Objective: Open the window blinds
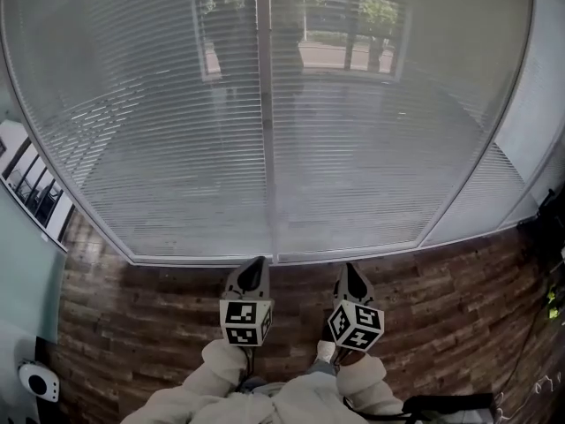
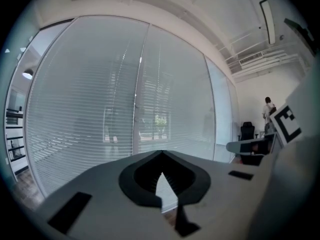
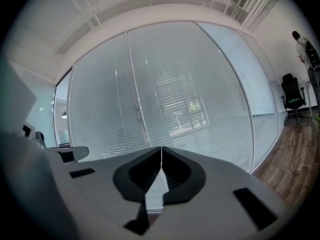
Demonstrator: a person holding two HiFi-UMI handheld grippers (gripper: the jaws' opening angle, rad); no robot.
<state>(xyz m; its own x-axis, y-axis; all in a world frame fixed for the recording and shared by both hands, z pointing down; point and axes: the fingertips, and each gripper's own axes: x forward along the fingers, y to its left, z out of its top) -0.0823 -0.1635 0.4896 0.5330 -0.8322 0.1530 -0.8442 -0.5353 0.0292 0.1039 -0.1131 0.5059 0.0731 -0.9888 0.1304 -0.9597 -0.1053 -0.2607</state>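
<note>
Left gripper (image 1: 257, 261) and right gripper (image 1: 350, 268), both clenched empty, point at the lowered window blinds (image 1: 168, 131).

Figure: an office interior. Full-height glass partitions (image 1: 371, 175) hung with horizontal slatted blinds (image 1: 159, 148) enclose a room floored in dark wood planks (image 1: 441, 299). A black swivel chair (image 3: 292, 96) stands near a standing person (image 3: 304, 46). A long strip light (image 2: 268, 20) and exposed pipes (image 2: 260, 59) cross the white ceiling.
</note>
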